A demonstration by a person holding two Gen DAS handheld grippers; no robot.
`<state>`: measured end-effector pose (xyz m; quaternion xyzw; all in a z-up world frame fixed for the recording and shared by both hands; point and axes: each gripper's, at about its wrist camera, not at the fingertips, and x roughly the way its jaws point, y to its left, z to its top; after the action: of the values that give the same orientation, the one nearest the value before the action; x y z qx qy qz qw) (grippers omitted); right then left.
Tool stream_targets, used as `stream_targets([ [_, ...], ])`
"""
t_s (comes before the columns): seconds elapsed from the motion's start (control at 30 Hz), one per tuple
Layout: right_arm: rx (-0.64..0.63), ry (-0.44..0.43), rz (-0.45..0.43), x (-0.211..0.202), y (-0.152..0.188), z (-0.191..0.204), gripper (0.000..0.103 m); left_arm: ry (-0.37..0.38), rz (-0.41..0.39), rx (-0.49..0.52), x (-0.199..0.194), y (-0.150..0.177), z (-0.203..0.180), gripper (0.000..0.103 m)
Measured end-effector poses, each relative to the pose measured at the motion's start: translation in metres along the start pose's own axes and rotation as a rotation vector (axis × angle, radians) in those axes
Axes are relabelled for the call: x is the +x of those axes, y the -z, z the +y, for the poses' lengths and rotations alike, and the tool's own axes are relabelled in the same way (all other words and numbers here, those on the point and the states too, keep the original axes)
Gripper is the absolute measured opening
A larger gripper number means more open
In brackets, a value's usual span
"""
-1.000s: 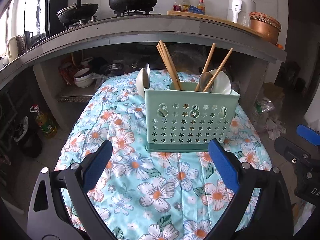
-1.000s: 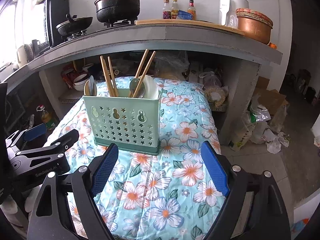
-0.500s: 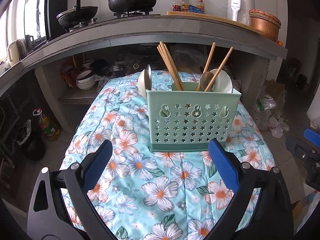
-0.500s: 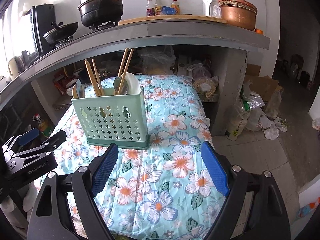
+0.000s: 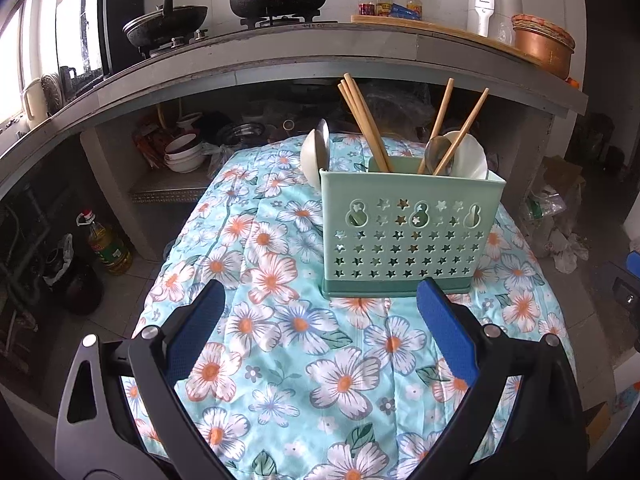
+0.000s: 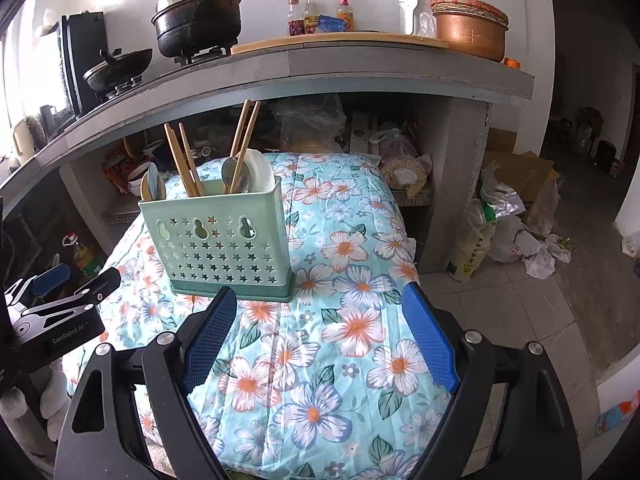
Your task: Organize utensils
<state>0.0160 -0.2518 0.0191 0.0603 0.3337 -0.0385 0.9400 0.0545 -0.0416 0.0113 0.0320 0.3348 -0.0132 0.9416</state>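
While left gripper (image 5: 320,320) hovered spread and empty over the floral cloth (image 5: 280,360), the caddy (image 5: 408,232) stood just beyond its tips, holding chopsticks (image 5: 364,128) and spoons (image 5: 436,152). Right view: right gripper (image 6: 316,324) likewise spread, empty; caddy (image 6: 224,236) upright ahead-left.

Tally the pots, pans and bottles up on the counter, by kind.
Black lidded pot: 1
Black lidded pan: 1
Copper-coloured pot: 1
Sauce bottles: 3
Total: 6
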Motion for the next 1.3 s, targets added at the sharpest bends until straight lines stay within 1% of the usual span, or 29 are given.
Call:
stream_targets([
  [0.23, 0.010, 0.015, -0.008, 0.000, -0.001, -0.003, 0.082, -0.055, -0.013, -0.027, -0.004, 0.000, 0.015, 0.093],
  [0.33, 0.015, 0.017, -0.008, 0.000, -0.001, -0.005, 0.082, -0.067, -0.016, -0.032, -0.006, 0.000, 0.020, 0.093],
  [0.53, 0.014, 0.012, -0.009, 0.001, -0.002, -0.002, 0.082, -0.076, -0.018, -0.037, -0.011, 0.004, 0.027, 0.093],
  [0.77, -0.003, -0.004, -0.014, 0.000, -0.002, 0.014, 0.082, -0.088, -0.014, -0.049, -0.022, 0.017, 0.040, 0.093],
  [1.07, -0.019, -0.021, -0.027, -0.006, -0.002, 0.028, 0.082, -0.119, -0.057, -0.090, -0.037, 0.016, 0.060, 0.093],
  [1.3, -0.028, -0.026, -0.031, -0.009, -0.002, 0.031, 0.082, -0.119, -0.076, -0.075, -0.040, 0.014, 0.056, 0.093],
])
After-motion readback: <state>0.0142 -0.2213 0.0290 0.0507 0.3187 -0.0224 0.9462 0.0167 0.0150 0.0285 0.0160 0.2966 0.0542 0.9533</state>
